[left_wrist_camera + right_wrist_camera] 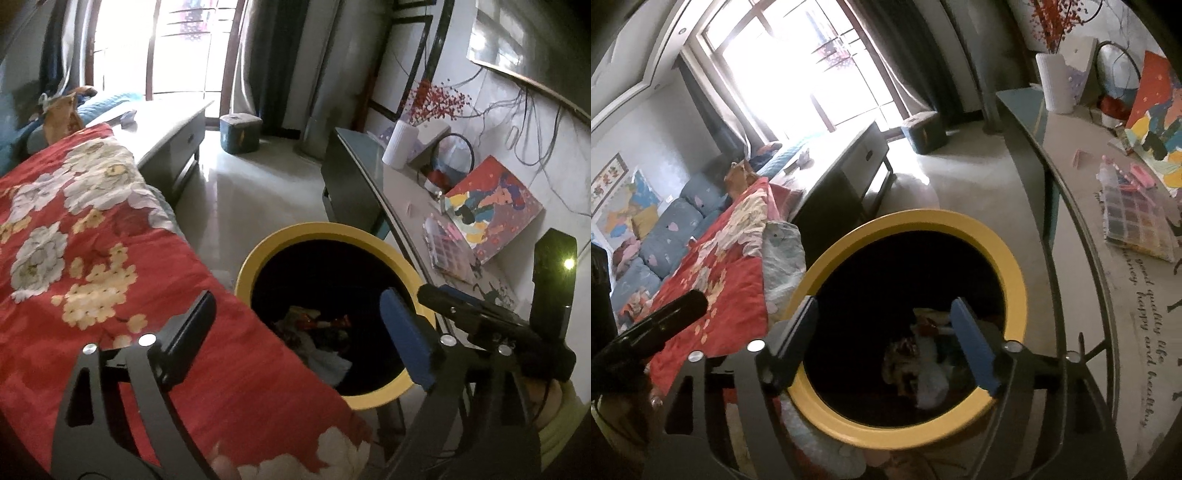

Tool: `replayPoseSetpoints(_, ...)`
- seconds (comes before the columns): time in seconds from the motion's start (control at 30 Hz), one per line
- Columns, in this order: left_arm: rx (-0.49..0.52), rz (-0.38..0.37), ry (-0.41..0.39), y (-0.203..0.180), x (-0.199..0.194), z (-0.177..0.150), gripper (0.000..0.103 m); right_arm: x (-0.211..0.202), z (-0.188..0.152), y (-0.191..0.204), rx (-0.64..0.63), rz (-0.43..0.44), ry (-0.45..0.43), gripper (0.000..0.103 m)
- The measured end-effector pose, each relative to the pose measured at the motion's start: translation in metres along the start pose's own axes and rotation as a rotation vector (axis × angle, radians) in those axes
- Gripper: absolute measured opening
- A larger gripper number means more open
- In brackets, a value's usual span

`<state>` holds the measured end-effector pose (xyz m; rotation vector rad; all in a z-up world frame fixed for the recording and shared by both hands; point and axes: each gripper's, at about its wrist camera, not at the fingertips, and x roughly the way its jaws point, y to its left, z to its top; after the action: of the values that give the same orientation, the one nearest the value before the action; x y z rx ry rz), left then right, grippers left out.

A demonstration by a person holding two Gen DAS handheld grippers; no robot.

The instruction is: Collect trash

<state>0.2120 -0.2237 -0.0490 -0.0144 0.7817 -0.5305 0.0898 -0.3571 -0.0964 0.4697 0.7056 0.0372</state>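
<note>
Right now both tongs hang over the yellow-rimmed bin (pixel 1012 258), pointing down into it. Left tongs (pixel 295 328) are spread wide with nothing between the pads; the left pad sits over the red floral quilt (pixel 92 236), the blue right pad over the bin's near-right rim. Right tongs (pixel 882 343) are also spread, empty, both pads framing the bin mouth. Trash (pixel 923 365) lies at the bottom of the bin, directly below and between the right tongs' pads: a crumpled mix of white, red and brownish bits, too dark to identify individually. Same pile shows in the left wrist view, ahead of the left tongs and between the pads. Right tongs' body also shows at the right edge of the left view, just beside the bin. Table (pixel 1082 206) runs along the right of the right tongs, carrying a paint palette box (pixel 1137 225), a colourful painting (pixel 495 206) and a white vase (pixel 1054 81) with red sprigs.
</note>
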Motion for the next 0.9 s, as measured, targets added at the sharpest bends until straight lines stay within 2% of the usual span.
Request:
replayPoseSetpoints(0.07, -0.014, 0.003, -0.007, 0.006, -0.008, -0.002, 0.091, -0.006, -0.002, 0.006, -0.016, -0.013, -0.009, 0.076)
replayPoseSetpoints(0.17, -0.034, 0.015, -0.017, 0.015, -0.020, -0.006, 0.092, -0.016, -0.005, 0.019, -0.044, -0.028, -0.035, 0.087)
replayPoseSetpoints(0.33, -0.075, 0.064, -0.045, 0.033, -0.045, -0.015, 0.092, -0.032, -0.007, 0.047, -0.098, -0.023, -0.081, 0.096)
replayPoseSetpoints(0.6, -0.163, 0.136, -0.110, 0.068, -0.091, -0.035, 0.092, -0.048, -0.021, 0.102, -0.212, 0.018, -0.144, 0.096)
replayPoseSetpoints(0.73, -0.184, 0.180, -0.152, 0.081, -0.116, -0.046, 0.092, -0.056, -0.035, 0.131, -0.278, 0.038, -0.203, 0.096)
replayPoseSetpoints(0.8, -0.185, 0.206, -0.178, 0.086, -0.129, -0.053, 0.092, -0.062, -0.044, 0.145, -0.315, 0.042, -0.240, 0.096)
replayPoseSetpoints(0.9, -0.190, 0.226, -0.217, 0.091, -0.147, -0.064, 0.092, -0.077, -0.058, 0.163, -0.353, 0.028, -0.362, 0.096)
